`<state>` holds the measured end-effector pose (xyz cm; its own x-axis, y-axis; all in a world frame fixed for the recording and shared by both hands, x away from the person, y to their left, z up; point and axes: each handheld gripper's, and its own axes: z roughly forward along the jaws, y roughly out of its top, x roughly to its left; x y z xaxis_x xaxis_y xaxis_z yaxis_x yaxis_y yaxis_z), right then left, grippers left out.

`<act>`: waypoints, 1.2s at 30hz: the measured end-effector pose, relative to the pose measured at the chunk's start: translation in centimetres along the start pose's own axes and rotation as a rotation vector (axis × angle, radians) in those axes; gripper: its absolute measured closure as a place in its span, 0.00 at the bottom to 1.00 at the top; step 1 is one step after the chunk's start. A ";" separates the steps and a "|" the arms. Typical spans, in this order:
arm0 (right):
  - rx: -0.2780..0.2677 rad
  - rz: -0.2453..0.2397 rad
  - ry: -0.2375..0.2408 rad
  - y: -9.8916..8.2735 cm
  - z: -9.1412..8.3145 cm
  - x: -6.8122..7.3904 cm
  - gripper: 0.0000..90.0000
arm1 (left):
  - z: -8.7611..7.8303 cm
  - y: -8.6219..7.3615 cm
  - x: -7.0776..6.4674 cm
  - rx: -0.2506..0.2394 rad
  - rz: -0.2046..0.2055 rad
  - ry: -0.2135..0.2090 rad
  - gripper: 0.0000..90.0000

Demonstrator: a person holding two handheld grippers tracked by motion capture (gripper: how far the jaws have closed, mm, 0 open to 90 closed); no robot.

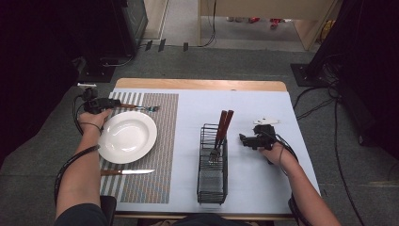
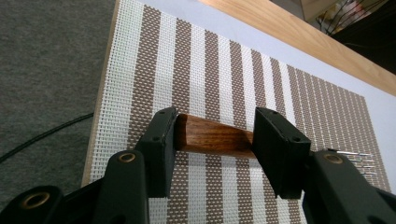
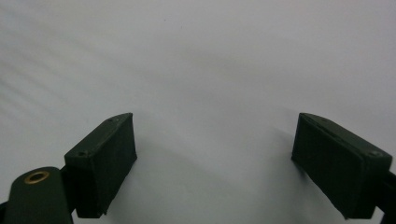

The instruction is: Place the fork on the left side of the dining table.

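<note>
A fork (image 1: 139, 108) with a brown wooden handle (image 2: 212, 137) lies on the striped placemat (image 1: 162, 155) beyond the white plate (image 1: 127, 136). Its tines (image 2: 358, 158) point right. My left gripper (image 1: 109, 104) sits at the handle's end. In the left gripper view the handle rests on the mat, in the gap of the left gripper (image 2: 215, 122). The jaws stand apart and do not clamp it. A wood-handled knife (image 1: 127, 172) lies on the mat in front of the plate. My right gripper (image 1: 242, 139) hovers open over the white table cover (image 3: 201, 56), and the right gripper (image 3: 215, 135) has nothing between its pads.
A black wire caddy (image 1: 211, 176) stands mid-table with two wood-handled utensils (image 1: 224, 123) upright in its far end. Cables trail from both grippers. The placemat (image 2: 205, 60) reaches the table's left edge, with grey carpet (image 2: 46, 70) beyond.
</note>
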<state>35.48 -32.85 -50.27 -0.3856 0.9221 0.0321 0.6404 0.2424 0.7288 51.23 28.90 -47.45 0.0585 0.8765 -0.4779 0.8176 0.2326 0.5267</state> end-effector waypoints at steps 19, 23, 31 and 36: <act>-0.001 -0.001 0.000 0.0 0.0 0.0 0.14 | -0.3 0.4 -0.8 0.020 0.083 0.087 0.51; -0.001 -0.001 0.000 0.0 0.0 0.0 0.14 | -1.3 0.7 -1.5 0.001 0.104 0.073 0.50; -0.002 0.000 0.000 0.0 0.0 0.0 0.14 | -2.9 0.3 -3.9 -0.039 0.163 0.031 0.44; -0.002 0.000 0.001 0.0 0.0 0.0 0.14 | -3.5 -0.8 -6.3 -0.034 0.223 -0.007 0.42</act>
<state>35.48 -32.86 -50.29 -0.3859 0.9220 0.0327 0.6389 0.2415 0.7304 48.22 24.63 -42.41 0.2403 0.9048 -0.3517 0.7639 0.0473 0.6436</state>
